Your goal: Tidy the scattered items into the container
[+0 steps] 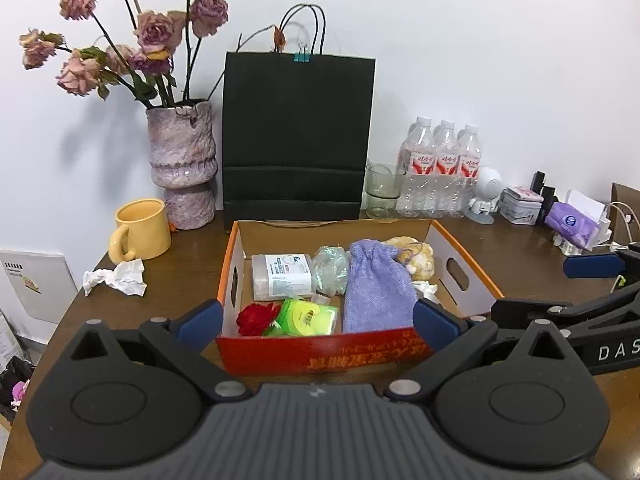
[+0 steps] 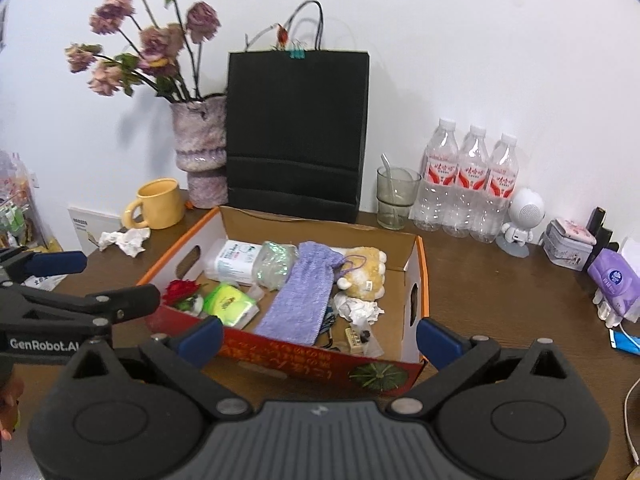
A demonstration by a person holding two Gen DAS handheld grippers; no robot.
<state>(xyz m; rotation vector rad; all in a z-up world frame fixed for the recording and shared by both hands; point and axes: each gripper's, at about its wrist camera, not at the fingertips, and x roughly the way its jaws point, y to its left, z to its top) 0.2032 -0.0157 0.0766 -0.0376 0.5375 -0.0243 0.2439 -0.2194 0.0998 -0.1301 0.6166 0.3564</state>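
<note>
An open cardboard box (image 1: pixel 464 248) (image 2: pixel 420 280) with red-orange sides stands mid-table. Inside lie a lilac knit pouch (image 1: pixel 376 284) (image 2: pixel 304 292), a white wipes pack (image 1: pixel 282 276) (image 2: pixel 234 260), a clear crinkled bag (image 1: pixel 330 268), a red rose (image 1: pixel 256 318) (image 2: pixel 182 290), a green pack (image 1: pixel 308 318) (image 2: pixel 230 304), a beige plush (image 1: pixel 414 256) (image 2: pixel 366 274) and crumpled paper (image 2: pixel 358 308). My left gripper (image 1: pixel 318 322) is open and empty before the box's near wall. My right gripper (image 2: pixel 320 338) is open and empty there too. A crumpled tissue (image 1: pixel 116 278) (image 2: pixel 124 240) lies left of the box.
A yellow mug (image 1: pixel 140 230), a vase of dried roses (image 1: pixel 182 164), a black paper bag (image 1: pixel 296 136), a glass (image 1: pixel 382 190), three water bottles (image 1: pixel 444 168), a white robot figure (image 2: pixel 520 216), a tin (image 2: pixel 570 242) and a purple tissue pack (image 2: pixel 614 284) line the wall.
</note>
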